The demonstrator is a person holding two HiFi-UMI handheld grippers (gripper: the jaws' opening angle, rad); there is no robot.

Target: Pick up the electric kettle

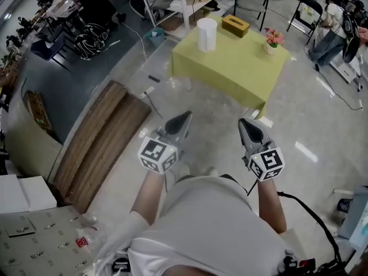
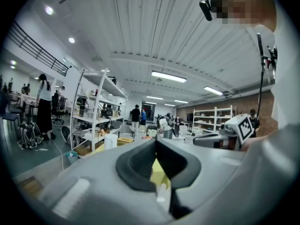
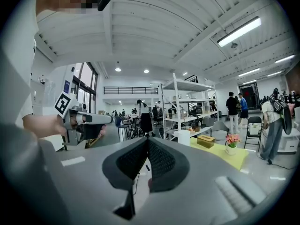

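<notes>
Far bench (image 1: 247,73) draped lime-yellow; white electric kettle (image 1: 207,34) on its left side, mustard-brown box (image 1: 235,25) behind, pink flowers (image 1: 273,37) on the right. Near, left tongs (image 1: 181,119) and right tongs (image 1: 247,125) are grey, their cubes (image 1: 156,154) patterned in black-and-white squares.

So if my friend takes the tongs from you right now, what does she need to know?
Left tongs: shut, empty, held out in front of the person.
Right tongs: shut, empty, alongside the left.
Kettle: white, upright on the green table ahead, apart from the box and the flower pot.
Done: nothing yet; the kettle is untouched.
Left: get close to the table, open the tongs, grip the kettle, lift it.
</notes>
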